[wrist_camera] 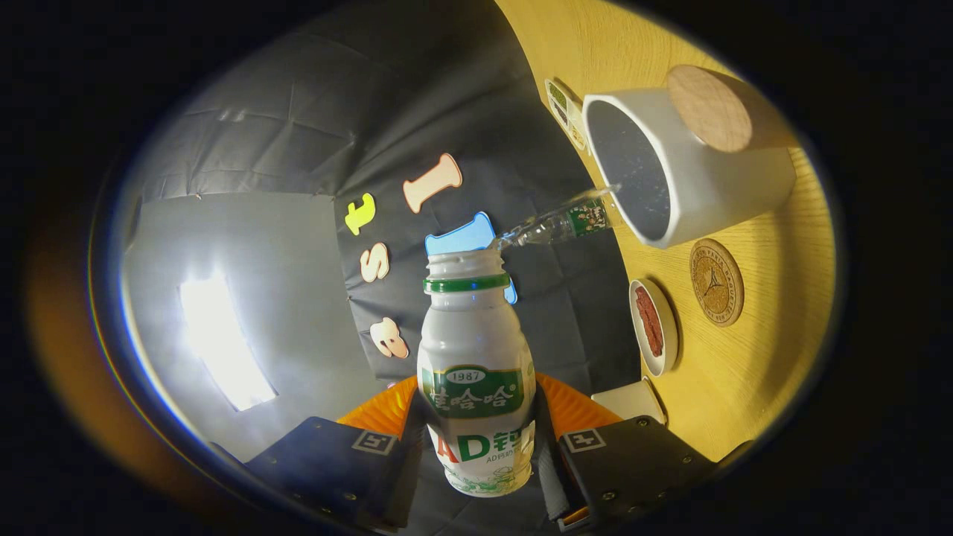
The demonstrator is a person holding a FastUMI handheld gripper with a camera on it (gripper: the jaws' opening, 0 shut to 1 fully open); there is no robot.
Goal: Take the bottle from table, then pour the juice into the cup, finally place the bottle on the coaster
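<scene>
The hand-held gripper [476, 454] is clamped on the small grey-white plastic bottle [476, 372], a finger pressing each flank of its lower body, left finger [350, 461] and right finger [625, 461] alike. The whole view is rolled over, so the wooden tabletop [744, 387] runs up the side at three o'clock and the bottle lies tipped toward it.

The bottle has a green neck ring, a green label band and an open, capless mouth at twelve o'clock from the fingers. From that mouth a thin clear stream of juice [555, 223] arcs out toward two o'clock and meets the rim of the white cylindrical cup [715, 186], whose dark inside faces the camera. I judge the pour to be under way.

The bottle looks light and thin-walled, and likely to dent if squeezed hard. Its glossy label could slip, so the hold low on the waist seems right.

Past the cup at one o'clock sits a round pale wooden lid or disc [709, 108]. At three o'clock from the bottle's shoulder lies a small white dish with something red [654, 327], and just beyond it the round cork coaster [716, 282], bare and well apart from the bottle.
</scene>
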